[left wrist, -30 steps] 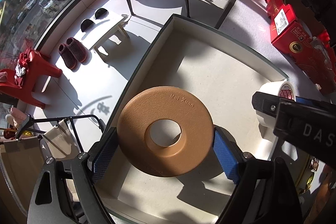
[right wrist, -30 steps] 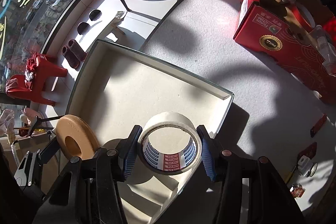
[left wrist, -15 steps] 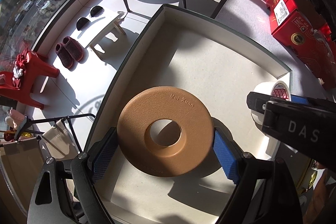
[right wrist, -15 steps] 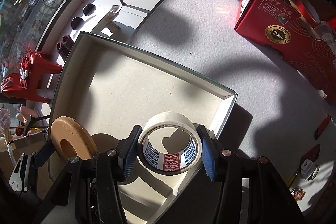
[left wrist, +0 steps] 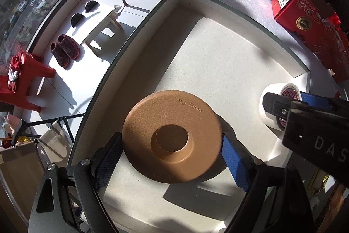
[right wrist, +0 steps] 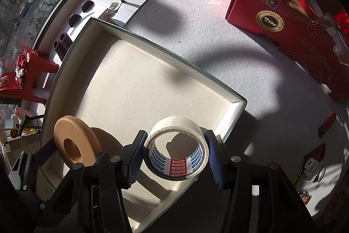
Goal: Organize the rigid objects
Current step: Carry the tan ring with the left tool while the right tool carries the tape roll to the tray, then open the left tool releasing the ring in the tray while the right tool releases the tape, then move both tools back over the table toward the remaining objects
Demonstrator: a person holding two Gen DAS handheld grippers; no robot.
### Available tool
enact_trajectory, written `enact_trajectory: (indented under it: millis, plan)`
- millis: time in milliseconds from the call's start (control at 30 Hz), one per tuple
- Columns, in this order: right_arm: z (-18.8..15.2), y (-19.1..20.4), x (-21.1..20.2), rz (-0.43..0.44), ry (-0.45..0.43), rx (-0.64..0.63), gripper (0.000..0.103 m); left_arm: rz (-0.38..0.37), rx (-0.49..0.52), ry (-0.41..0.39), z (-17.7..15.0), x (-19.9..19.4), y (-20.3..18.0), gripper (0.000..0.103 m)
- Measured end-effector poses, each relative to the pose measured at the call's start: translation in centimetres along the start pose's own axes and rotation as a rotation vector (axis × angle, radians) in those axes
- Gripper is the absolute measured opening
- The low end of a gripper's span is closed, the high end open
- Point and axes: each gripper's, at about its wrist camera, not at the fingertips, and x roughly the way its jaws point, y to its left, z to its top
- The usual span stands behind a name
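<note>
My right tool [right wrist: 175,154] points straight down into the tray [right wrist: 237,111], and its jaws have just been opening: the tape [right wrist: 177,151] stands between the pads with a sliver of gap showing on each side, so I read it as let go, though the gap is thin. The tape sits on its rim edge, hole facing up at me, in the tray's near right corner just beside the wall. My left tool [left wrist: 172,154] also points down and spans the tan disc [left wrist: 172,137]; both pads look to be pressing its rim at its widest, so I judge it clamped on the disc, which lies flat and low over the tray floor, its shadow close beneath, toward the near left side. I cannot tell whether it is touching down yet. From the left view the right tool's finger crosses in front of the tape, well to the right of the disc, so the two tools are apart and will not clash. The move ahead turns on the vertical: the disc needs a little more descent before release, while the right tool needs only to lift straight up clear of the tape. Outside the tray, the grey counter [right wrist: 196,40] carries a red box [right wrist: 283,21].
</note>
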Motion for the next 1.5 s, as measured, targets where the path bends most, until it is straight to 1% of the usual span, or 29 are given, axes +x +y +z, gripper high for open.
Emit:
enact_trajectory:
  millis: [33,67,100,133,233,300,367,433,467,500,600,700,767,833,1000,1133,1267,1333,1400,1467,1500]
  plan:
    - [0.0,0.1,-0.3,0.007,-0.012,-0.001,0.077,-0.015,0.001,0.016,0.0,0.2,0.1,0.092]
    - [-0.1,0.2,-0.7,0.021,-0.033,-0.003,0.092,-0.03,0.003,0.012,-0.1,0.2,0.1,0.093]
    - [-0.1,0.4,-1.1,0.022,-0.05,-0.006,0.103,-0.042,0.008,-0.001,-0.3,0.1,0.1,0.098]
    - [-0.1,0.5,-1.5,0.022,-0.069,-0.013,0.103,-0.045,0.009,-0.006,-0.4,-0.1,0.1,0.103]
    - [-0.3,0.7,-2.6,0.012,-0.098,-0.034,0.103,-0.06,-0.005,-0.011,-0.6,-0.6,0.3,0.103]
    - [-0.5,0.4,-3.4,0.027,-0.111,-0.028,0.103,-0.072,-0.009,-0.03,-0.7,-1.3,0.4,0.103]
    - [-0.9,-0.5,-4.4,0.06,-0.127,-0.001,0.103,-0.088,-0.012,-0.054,-0.9,-2.2,0.7,0.103]
    - [-1.7,-1.5,-5.3,0.075,-0.129,0.032,0.103,-0.135,-0.028,-0.062,-1.0,-2.9,1.3,0.103]
    - [-2.3,-2.1,-5.5,0.078,-0.124,0.049,0.103,-0.153,-0.032,-0.057,-1.1,-3.3,1.7,0.103]
    - [-3.0,-2.6,-5.6,0.083,-0.116,0.067,0.103,-0.156,-0.032,-0.052,-1.3,-3.4,1.9,0.103]
    - [-5.8,-4.8,-5.9,0.071,-0.091,0.126,0.103,-0.128,-0.01,-0.017,-1.9,-3.8,2.1,0.103]
    - [-10.1,-7.7,-6.1,0.048,-0.046,0.206,0.103,-0.108,0.037,0.013,-3.2,-4.2,1.1,0.103]
    - [-13.0,-9.3,-5.9,0.054,-0.006,0.261,0.103,-0.102,0.1,0.028,-4.2,-4.5,-0.4,0.103]
    - [-16.0,-10.5,-6.0,0.045,0.016,0.308,0.103,-0.099,0.169,0.039,-5.4,-4.8,-2.2,0.103]
    - [-23.1,-13.6,-6.6,0.01,0.043,0.408,0.103,-0.137,0.349,0.081,-8.4,-5.5,-8.1,0.103]
    - [-28.7,-17.3,-6.5,0.011,0.069,0.554,0.103,-0.16,0.492,0.124,-10.2,-5.5,-13.3,0.103]
    - [-32.8,-20.5,-6.8,0.021,0.068,0.702,0.103,-0.147,0.615,0.139,-11.7,-5.0,-18.3,0.103]
    - [-34.4,-21.5,-6.9,0.027,0.063,0.746,0.103,-0.125,0.651,0.156,-12.3,-4.4,-20.4,0.103]
    - [-35.8,-22.2,-7.0,0.032,0.064,0.774,0.103,-0.123,0.648,0.159,-12.6,-4.0,-21.8,0.103]
    - [-36.9,-22.7,-6.9,0.039,0.068,0.795,0.103,-0.146,0.645,0.155,-12.9,-4.1,-22.8,0.103]
    - [-36.8,-23.0,-6.4,0.042,0.073,0.809,0.103,-0.154,0.659,0.156,-13.1,-4.2,-23.2,0.103]
